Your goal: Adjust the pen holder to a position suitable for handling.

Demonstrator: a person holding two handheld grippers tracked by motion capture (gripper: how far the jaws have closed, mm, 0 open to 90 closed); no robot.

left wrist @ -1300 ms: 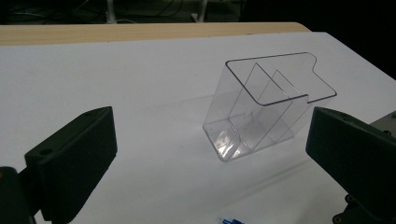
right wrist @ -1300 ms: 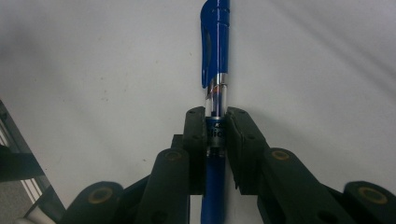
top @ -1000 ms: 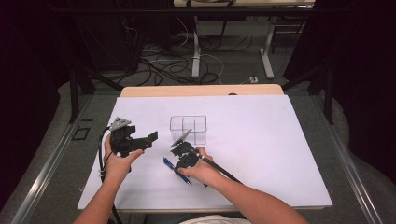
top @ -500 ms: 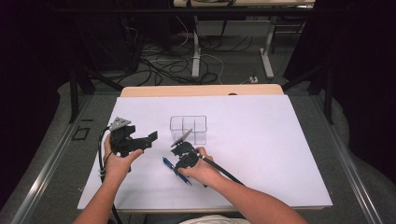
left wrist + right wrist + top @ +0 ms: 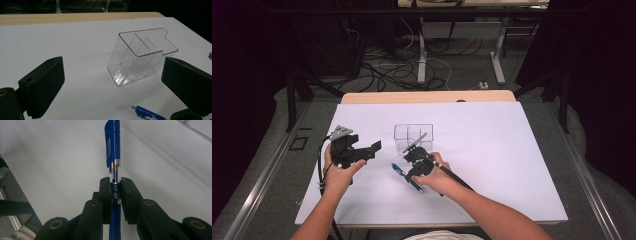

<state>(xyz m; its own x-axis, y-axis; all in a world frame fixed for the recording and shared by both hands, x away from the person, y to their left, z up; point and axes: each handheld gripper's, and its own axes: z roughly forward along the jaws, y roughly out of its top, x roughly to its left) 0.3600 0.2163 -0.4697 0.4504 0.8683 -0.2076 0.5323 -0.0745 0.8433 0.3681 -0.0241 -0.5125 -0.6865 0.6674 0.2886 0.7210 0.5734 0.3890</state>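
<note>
Pen: blue ballpoint with a blue cap and clip, a clear stretch of barrel with a silver ring just below the cap.
Pen state: clamped at mid-barrel between the two black jaws of the right claw, capped.
Pen pose: in the right gripper view it runs straight along the jaws, cap end away from the hand; in the high view it slants over the white desk sheet, below the claw.
Pen place: near the front of the clear holder, toward the person.
Holder: clear plastic box, open top, thin inner dividers, one rim corner notched.
Holder pose: upright on the white sheet, nothing inside.
</note>
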